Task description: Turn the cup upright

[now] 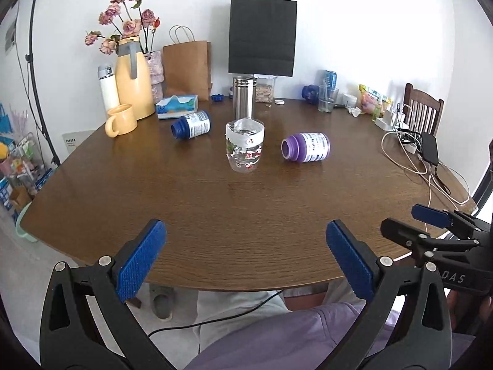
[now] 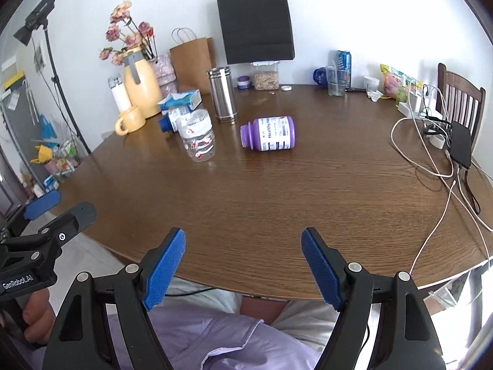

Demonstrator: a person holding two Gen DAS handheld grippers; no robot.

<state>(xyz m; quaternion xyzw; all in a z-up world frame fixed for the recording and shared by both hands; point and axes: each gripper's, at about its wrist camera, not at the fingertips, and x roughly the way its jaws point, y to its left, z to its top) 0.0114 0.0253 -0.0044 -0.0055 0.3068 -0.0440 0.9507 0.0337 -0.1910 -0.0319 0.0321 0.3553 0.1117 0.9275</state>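
Observation:
A clear plastic cup point(image 1: 245, 145) with red print and a white band at its rim stands upright, mouth up, on the brown table point(image 1: 215, 215). It also shows in the right wrist view point(image 2: 197, 135). My left gripper point(image 1: 246, 259) is open and empty over the table's near edge, well short of the cup. My right gripper point(image 2: 243, 265) is open and empty at the near edge too. The right gripper shows at the right of the left wrist view point(image 1: 409, 222), and the left gripper at the left of the right wrist view point(image 2: 58, 206).
A purple bottle point(image 1: 305, 147) lies on its side right of the cup, a blue bottle point(image 1: 191, 124) lies to its left. A steel tumbler point(image 1: 244, 96) stands behind. A yellow mug point(image 1: 120, 120), jug, tissue box, bags and glass line the back. Cables point(image 1: 425, 160) lie at right.

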